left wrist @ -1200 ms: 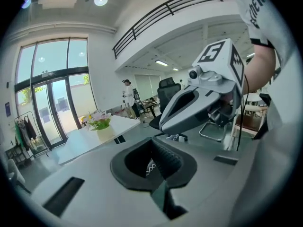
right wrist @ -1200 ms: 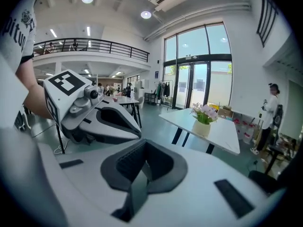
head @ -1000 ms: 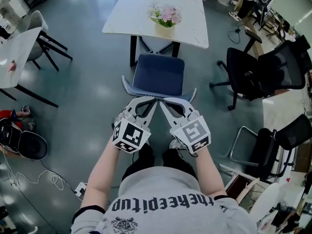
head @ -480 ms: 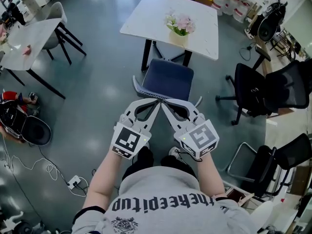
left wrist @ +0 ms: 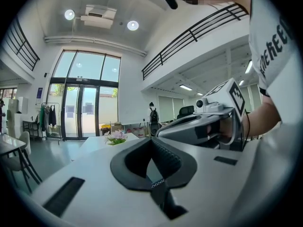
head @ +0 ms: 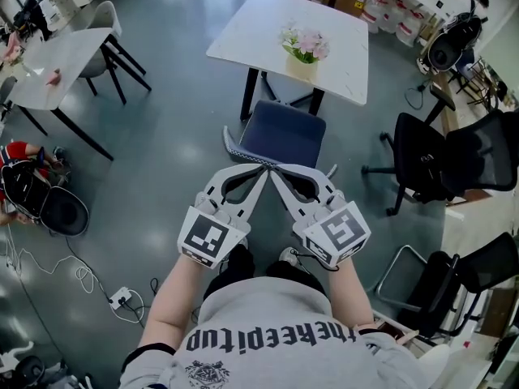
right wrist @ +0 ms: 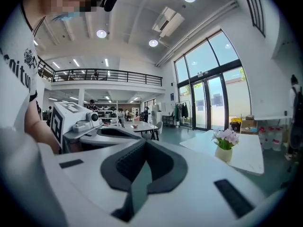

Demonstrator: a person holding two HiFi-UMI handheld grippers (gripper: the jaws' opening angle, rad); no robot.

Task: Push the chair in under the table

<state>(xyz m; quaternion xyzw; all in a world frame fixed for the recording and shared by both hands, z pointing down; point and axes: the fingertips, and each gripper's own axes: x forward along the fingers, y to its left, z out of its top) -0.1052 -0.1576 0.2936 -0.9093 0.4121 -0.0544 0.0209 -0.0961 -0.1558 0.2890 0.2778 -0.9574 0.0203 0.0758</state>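
**Both Grippers Clenched Behind Blue Chair at Marble Table**

A person in a grey printed shirt (head: 276,339) stood over a blue chair (head: 284,134) and held a two-jaw gripper in each hand, seen from the head view. The left gripper (head: 258,171) and the right gripper (head: 278,171) angled inward, so that their tips nearly met above the rear edge of the chair's seat. Each tool was clenched with its jaws pressed together. Neither gripper view showed anything between the dark pads. Whether the tips touched the chair's back could not be told.

The chair faced a white marble table (head: 268,23). Most of its seat was out in the open on the grey floor (head: 170,152), and its far edge lay at the table's near edge, between the black legs. A vase of pink flowers (head: 302,53) stood on the tabletop close to that near edge.

In the left gripper view, the closed left gripper (left wrist: 152,141) pointed toward the flowers (left wrist: 115,137), with the right gripper (left wrist: 208,122) just beside it. In the right gripper view, the shut right gripper (right wrist: 144,144) lined up left of the vase (right wrist: 226,145) and the table (right wrist: 251,162).

A second white table (head: 61,59) stood well apart at the upper left of the head view. Black office chairs (head: 426,164) crowded the right side. A white cable (head: 73,278) trailed across the floor at the lower left.
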